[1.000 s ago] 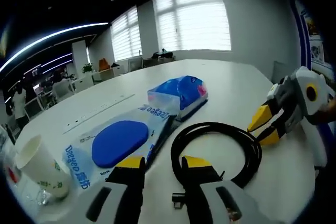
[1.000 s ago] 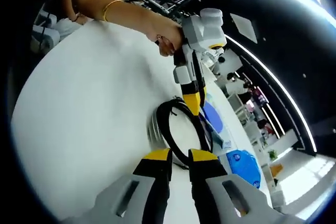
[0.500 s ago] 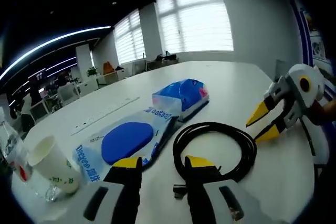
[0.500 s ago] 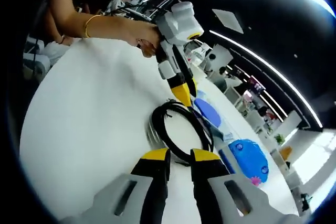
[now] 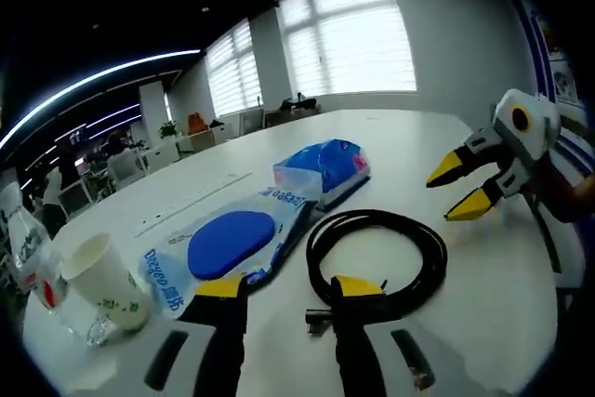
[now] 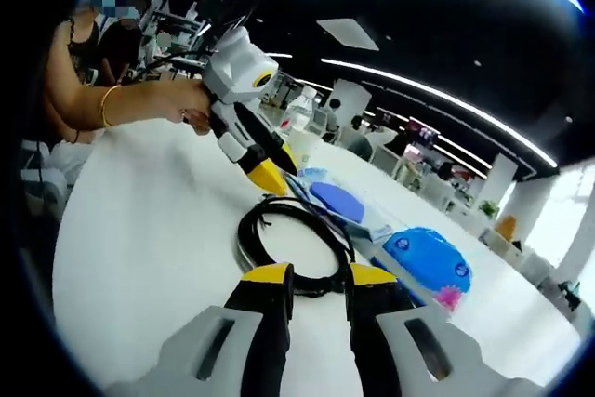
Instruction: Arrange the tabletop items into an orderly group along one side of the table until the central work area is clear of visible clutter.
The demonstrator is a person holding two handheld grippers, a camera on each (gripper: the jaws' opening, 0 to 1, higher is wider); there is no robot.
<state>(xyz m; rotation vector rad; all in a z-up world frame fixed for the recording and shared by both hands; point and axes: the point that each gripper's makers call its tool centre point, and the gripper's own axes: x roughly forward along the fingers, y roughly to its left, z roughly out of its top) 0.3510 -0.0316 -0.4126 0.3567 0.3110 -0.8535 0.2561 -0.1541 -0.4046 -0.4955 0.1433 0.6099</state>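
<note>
In the left gripper view, the left gripper [image 5: 284, 287] hangs low over the white desk [image 5: 409, 151] with its yellow-tipped jaws parted by a moderate gap and nothing between them. A coiled black cable [image 5: 376, 253] lies flat on the desk just beyond the right jaw's tip, its plug end close to that jaw; whether the jaw touches the coil is hard to tell at this angle. To the left of the cable lies a clear packet with a dark blue oval pad [image 5: 228, 244], and beyond it, farther along the desk, a blue tissue pack [image 5: 325, 166]. At the near left stand a paper cup [image 5: 107, 281] and, beside it, a clear bottle [image 5: 33, 262]. The right gripper [image 5: 460, 183] comes in from the right, lifted off the desk near the coil's far right side, its jaws open and empty.

In the right gripper view, the right gripper's [image 6: 316, 276] jaws stand slightly apart with nothing held, and the cable [image 6: 293, 248] lies directly ahead of their tips. The left gripper [image 6: 270, 169], held by a hand [image 6: 191, 104], hovers at the coil's far edge, next to the blue pad packet [image 6: 339, 204]. The tissue pack [image 6: 423, 265] lies right of the coil.
</note>
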